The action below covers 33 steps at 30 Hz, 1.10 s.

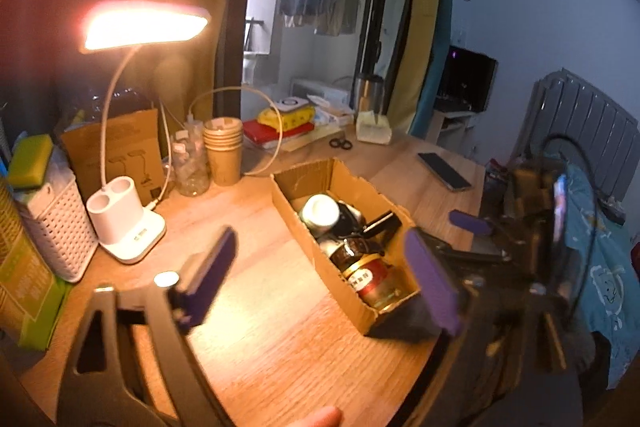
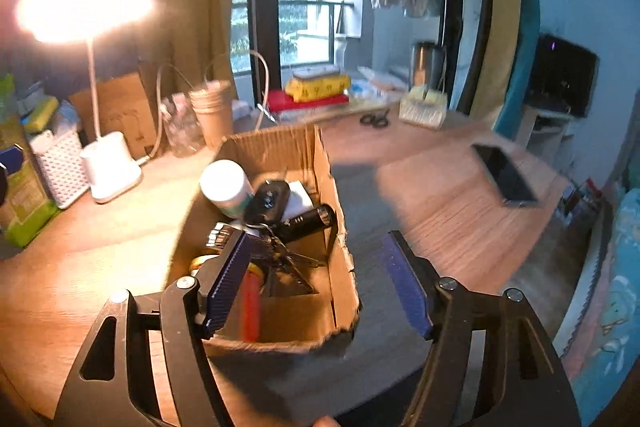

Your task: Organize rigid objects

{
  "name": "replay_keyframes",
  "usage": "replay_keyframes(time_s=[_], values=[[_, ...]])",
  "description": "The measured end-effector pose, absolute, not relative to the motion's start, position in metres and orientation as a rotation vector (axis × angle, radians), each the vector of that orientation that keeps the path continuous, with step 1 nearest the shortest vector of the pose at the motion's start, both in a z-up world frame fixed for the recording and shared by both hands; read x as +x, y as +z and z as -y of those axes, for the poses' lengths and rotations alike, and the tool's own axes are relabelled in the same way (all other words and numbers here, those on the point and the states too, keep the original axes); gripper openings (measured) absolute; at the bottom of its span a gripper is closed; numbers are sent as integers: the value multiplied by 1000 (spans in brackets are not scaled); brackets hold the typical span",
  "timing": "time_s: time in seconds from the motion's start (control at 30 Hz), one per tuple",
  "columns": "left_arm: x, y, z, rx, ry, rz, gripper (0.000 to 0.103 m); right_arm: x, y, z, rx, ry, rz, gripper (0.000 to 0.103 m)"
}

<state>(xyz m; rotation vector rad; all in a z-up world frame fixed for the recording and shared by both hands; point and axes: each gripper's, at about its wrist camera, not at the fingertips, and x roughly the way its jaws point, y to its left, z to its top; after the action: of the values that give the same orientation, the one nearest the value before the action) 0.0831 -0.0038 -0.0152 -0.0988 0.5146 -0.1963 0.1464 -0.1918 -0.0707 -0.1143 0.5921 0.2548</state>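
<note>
An open cardboard box lies on the wooden desk and also shows in the right wrist view. It holds a white-lidded jar, a black car key fob with keys, a black flashlight, a red-labelled gold-lidded jar and a red item. My left gripper is open and empty, hovering over the box's near end. My right gripper is open and empty, straddling the box's right wall.
A lit white desk lamp stands left of the box. Behind are stacked paper cups, a white basket, scissors, a red book pile and a tissue box. A phone lies at the right edge.
</note>
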Motion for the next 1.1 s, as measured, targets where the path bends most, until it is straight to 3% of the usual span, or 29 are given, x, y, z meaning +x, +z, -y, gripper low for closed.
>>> replay_keyframes(time_s=[0.5,0.63,0.73,1.1], values=[[-1,23,-30,-140,-95,-303,101,29,7,181,-165,269,-396,74],[-22,28,-22,-85,-32,-278,102,13,15,186,-143,262,-358,74],[-31,27,-12,-68,-27,-264,102,11,16,186,-137,249,-348,82],[-28,19,-2,-69,-36,-315,102,8,16,196,-109,251,-332,83]])
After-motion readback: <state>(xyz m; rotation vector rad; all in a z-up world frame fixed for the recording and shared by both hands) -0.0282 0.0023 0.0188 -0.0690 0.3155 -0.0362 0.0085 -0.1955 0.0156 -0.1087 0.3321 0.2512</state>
